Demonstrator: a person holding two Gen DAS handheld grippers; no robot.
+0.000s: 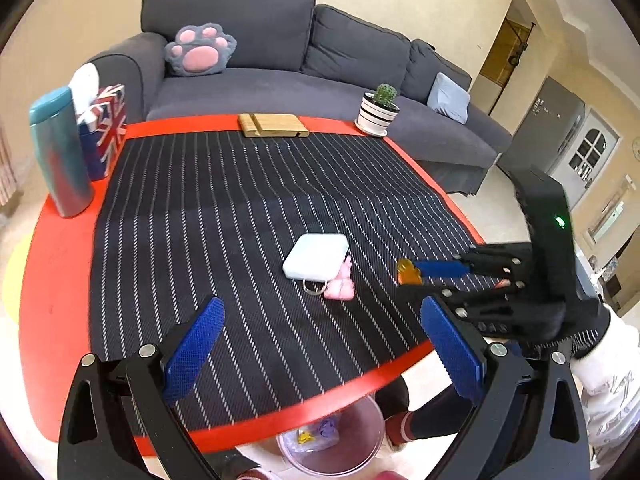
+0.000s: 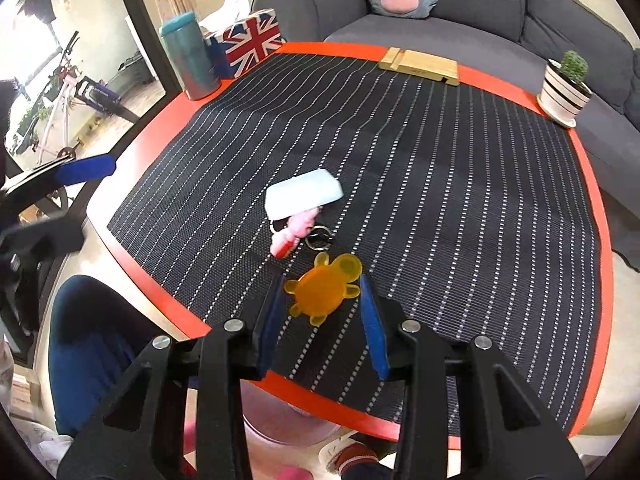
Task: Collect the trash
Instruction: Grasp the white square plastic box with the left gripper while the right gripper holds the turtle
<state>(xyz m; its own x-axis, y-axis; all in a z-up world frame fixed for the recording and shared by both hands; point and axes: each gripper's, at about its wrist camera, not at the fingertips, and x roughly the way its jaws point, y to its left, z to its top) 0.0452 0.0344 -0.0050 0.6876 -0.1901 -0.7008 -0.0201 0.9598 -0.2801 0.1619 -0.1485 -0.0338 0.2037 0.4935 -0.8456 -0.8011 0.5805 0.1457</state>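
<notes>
My right gripper [image 2: 322, 294] is shut on an orange bear-shaped translucent piece [image 2: 324, 290] and holds it just above the striped mat, near the table's front edge. It also shows in the left wrist view [image 1: 409, 272], held by the right gripper [image 1: 416, 276]. My left gripper [image 1: 320, 340] is open and empty above the mat's near side. A clear pink bin [image 1: 332, 440] with bits of trash in it stands on the floor under the table's edge. A white flat case [image 1: 316, 256] with a pink keychain figure [image 1: 340, 284] lies mid-mat.
A teal tumbler [image 1: 60, 152], a Union Jack tissue box [image 1: 106, 128], a wooden stand [image 1: 272, 125] and a potted cactus [image 1: 380, 110] stand along the red table's far edge. A grey sofa [image 1: 280, 60] is behind.
</notes>
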